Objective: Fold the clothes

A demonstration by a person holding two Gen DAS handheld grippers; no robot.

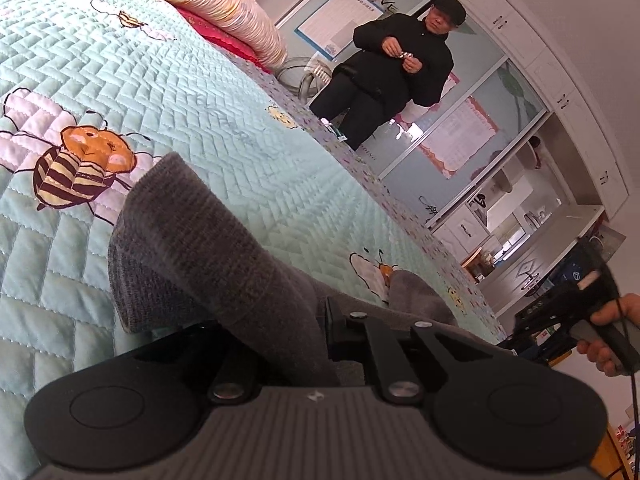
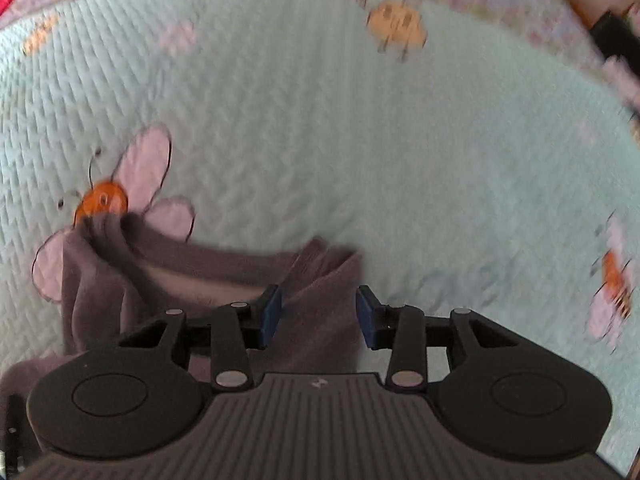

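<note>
- The grey garment (image 2: 216, 264) lies crumpled on the bee-print quilt (image 2: 320, 140) near its front edge.
- Left gripper (image 1: 320, 332) is clamped on a raised fold that hides its fingertips.
- Right gripper (image 2: 319, 314) hangs parted above the cloth, gripping nothing.
- A person in black (image 1: 400, 76) stands beyond the far edge.
- The right-wrist view is blurred.

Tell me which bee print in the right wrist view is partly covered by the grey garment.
The orange bee at left: the grey garment overlaps its lower edge and wings. The top bee and right-edge bee lie uncovered.

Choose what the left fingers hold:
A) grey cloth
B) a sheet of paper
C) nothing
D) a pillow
A: in the left wrist view the left gripper is shut on a fold of grey cloth that rises from it above the quilt.
</note>
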